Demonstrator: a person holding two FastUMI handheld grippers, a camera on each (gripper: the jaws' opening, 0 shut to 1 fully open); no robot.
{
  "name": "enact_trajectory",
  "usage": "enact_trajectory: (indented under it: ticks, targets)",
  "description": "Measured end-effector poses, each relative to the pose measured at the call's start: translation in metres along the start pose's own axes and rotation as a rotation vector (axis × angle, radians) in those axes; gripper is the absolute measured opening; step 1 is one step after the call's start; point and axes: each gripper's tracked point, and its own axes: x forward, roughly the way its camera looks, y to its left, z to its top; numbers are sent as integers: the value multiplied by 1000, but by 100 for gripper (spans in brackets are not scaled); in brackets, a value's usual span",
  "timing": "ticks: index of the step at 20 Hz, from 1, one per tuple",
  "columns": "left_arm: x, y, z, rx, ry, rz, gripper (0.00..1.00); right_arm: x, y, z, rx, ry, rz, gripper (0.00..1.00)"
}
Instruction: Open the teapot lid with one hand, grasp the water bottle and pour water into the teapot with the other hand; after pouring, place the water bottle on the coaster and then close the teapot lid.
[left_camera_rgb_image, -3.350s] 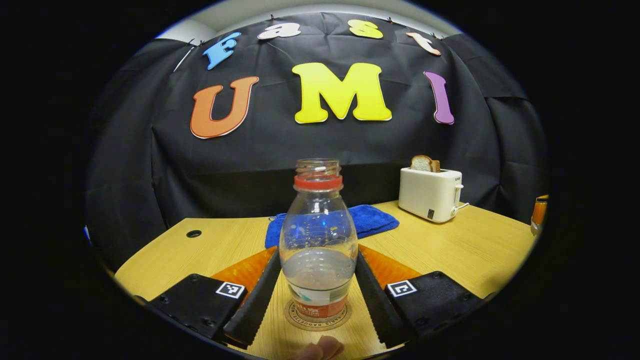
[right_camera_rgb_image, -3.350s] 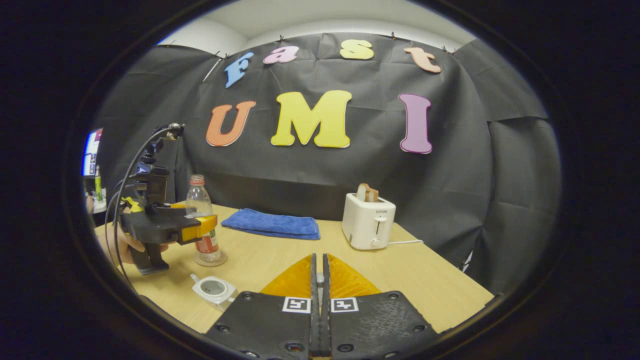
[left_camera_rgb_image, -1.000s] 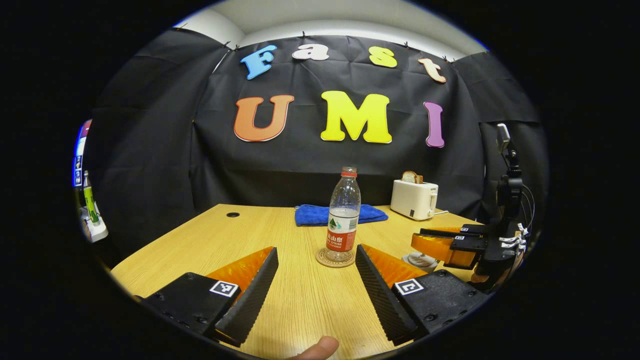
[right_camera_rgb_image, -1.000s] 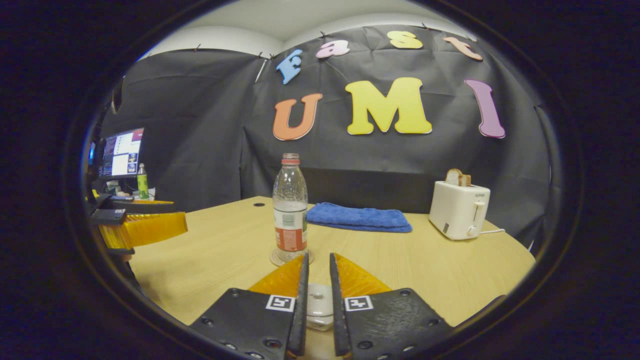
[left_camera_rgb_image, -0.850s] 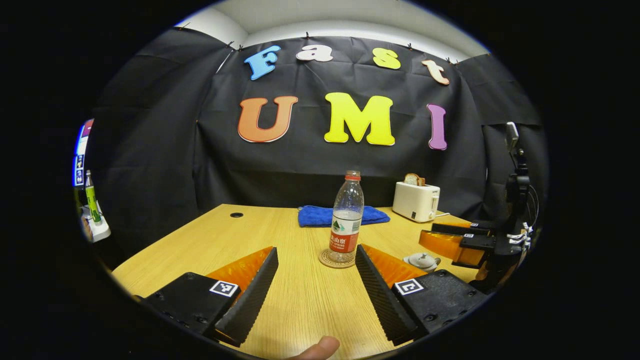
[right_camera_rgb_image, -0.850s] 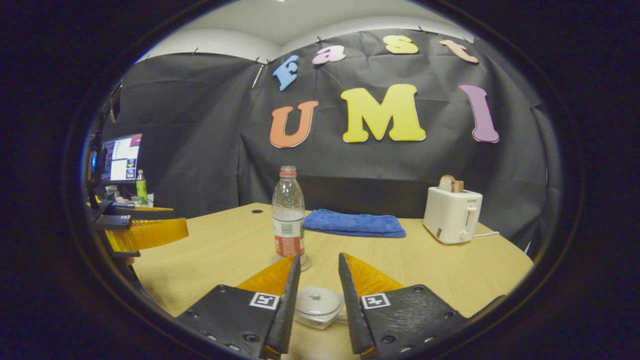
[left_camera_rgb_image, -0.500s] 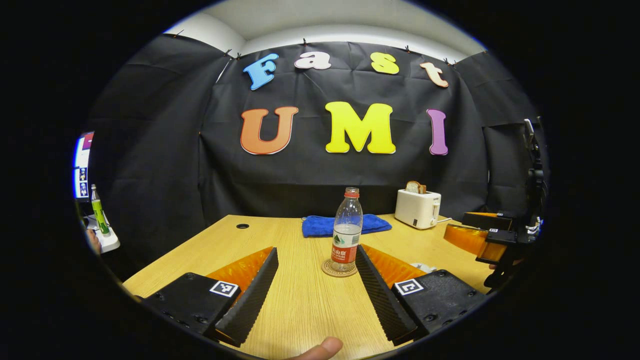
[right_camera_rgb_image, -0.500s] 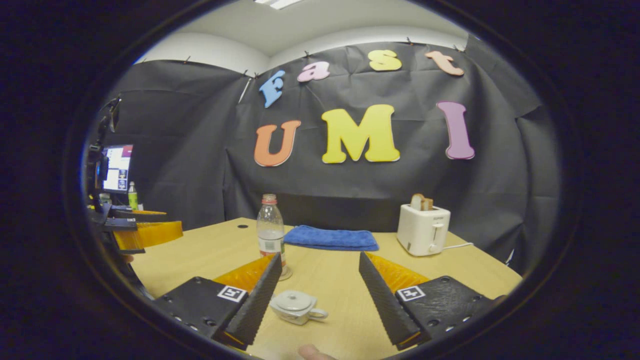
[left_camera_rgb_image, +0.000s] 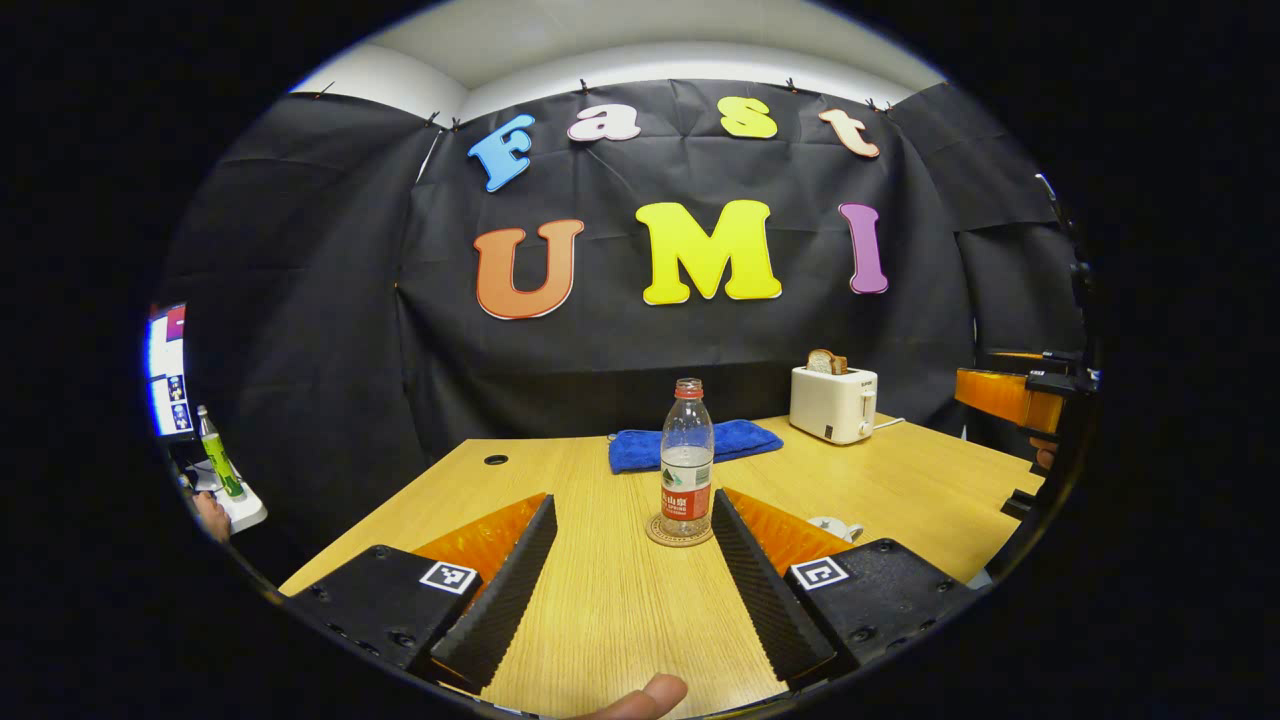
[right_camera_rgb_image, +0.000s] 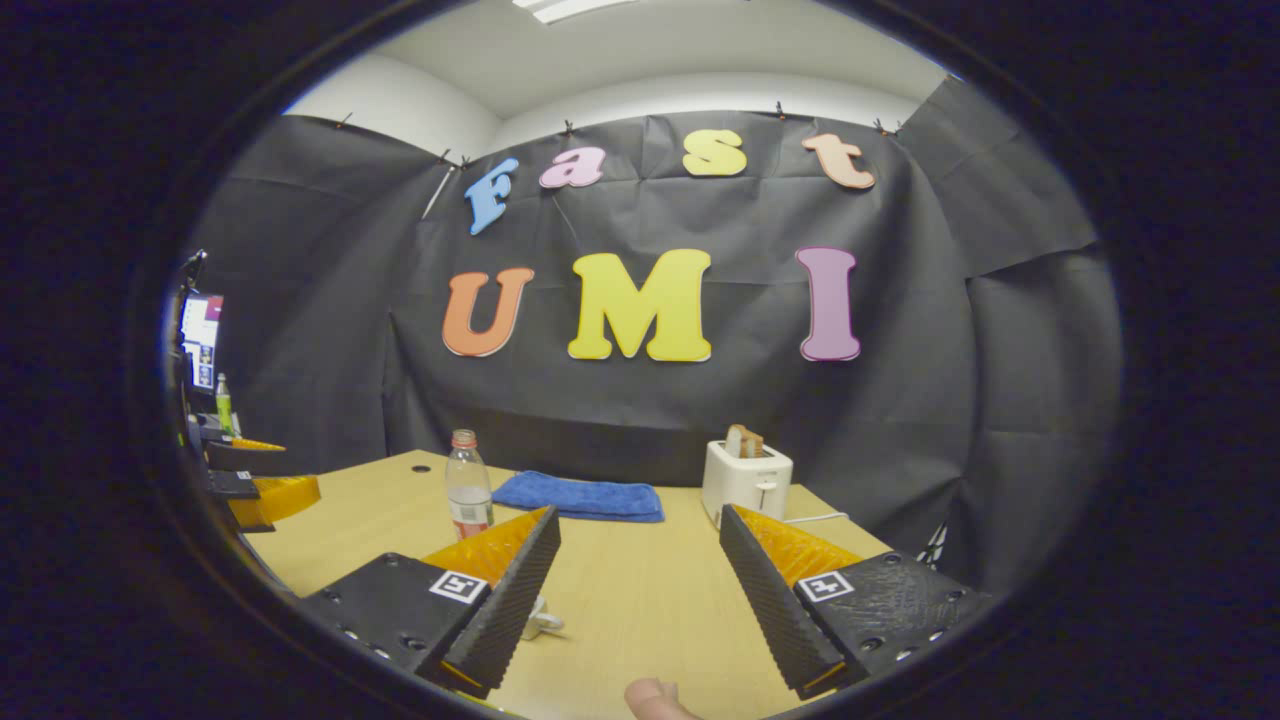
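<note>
both grippers have jaws spread wide with nothing between them. left gripper (left_camera_rgb_image: 632, 590) sits back from the water bottle (left_camera_rgb_image: 686, 459), which stands upright on the coaster (left_camera_rgb_image: 679, 534) on the wooden table (left_camera_rgb_image: 590, 620). right gripper (right_camera_rgb_image: 638, 590) is also well apart from the bottle. teapot (left_camera_rgb_image: 836, 526) sits just right of the bottle, partly hidden. blue cloth (left_camera_rgb_image: 694, 443) and toaster (left_camera_rgb_image: 832, 403) lie beyond the bottle.

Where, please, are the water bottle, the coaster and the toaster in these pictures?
water bottle (left_camera_rgb_image: 686, 470): left gripper view, on its clear body above the label.
coaster (left_camera_rgb_image: 662, 536): left gripper view, on its rim left of the bottle's base.
toaster (left_camera_rgb_image: 830, 404): left gripper view, on its white front side.
</note>
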Motion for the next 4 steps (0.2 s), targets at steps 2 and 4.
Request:
enact_trajectory:
  ticks: [2,4]
  targets:
    - [0,4,-1,5,5,12,98,-5,1,3,12,10,2,96]
    - [-1,10,2,-1,4,23,98,-6,7,0,24,25,15,96]
